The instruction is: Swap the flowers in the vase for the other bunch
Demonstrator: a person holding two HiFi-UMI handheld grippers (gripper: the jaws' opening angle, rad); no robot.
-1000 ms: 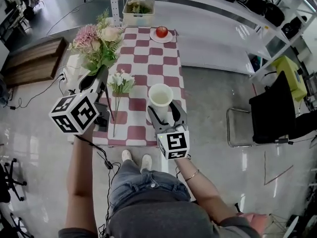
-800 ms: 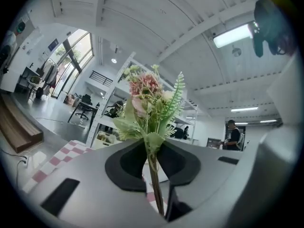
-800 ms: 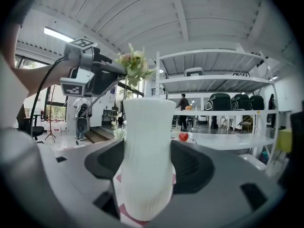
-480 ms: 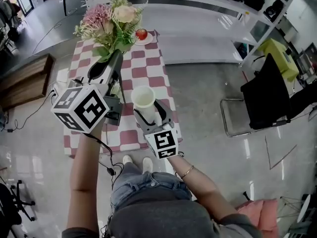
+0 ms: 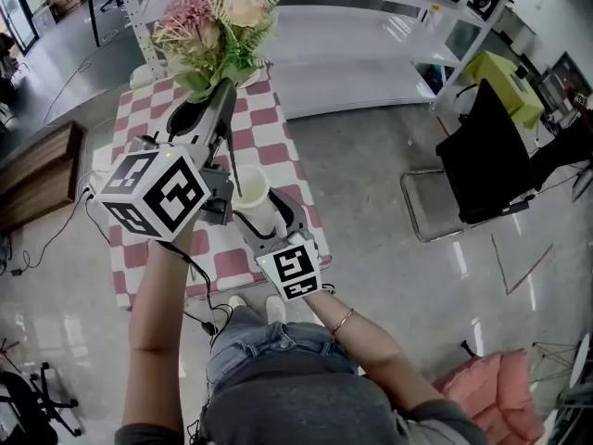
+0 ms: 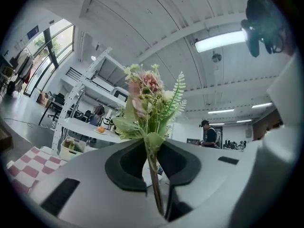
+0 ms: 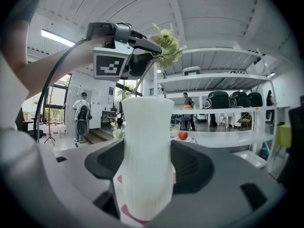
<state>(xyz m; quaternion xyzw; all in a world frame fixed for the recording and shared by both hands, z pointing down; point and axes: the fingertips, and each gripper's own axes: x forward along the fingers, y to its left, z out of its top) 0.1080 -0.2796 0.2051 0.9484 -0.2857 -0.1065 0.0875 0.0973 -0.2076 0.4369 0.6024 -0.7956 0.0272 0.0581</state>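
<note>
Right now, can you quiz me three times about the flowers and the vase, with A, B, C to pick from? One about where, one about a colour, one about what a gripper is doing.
1. Where is the pink and cream flower bunch?
A. Lying flat on the table.
B. Held up by its stem in the left gripper.
C. On the black chair.

2. What colour is the vase?
A. White.
B. Blue.
C. Black.

3. What is the right gripper doing?
A. Hanging open and empty.
B. Gripping an apple.
C. Closed on the vase.

Answers:
1 B, the stem runs between the left jaws.
2 A, the ribbed vase is white all over.
3 C, the right jaws press on both sides of the vase.
</note>
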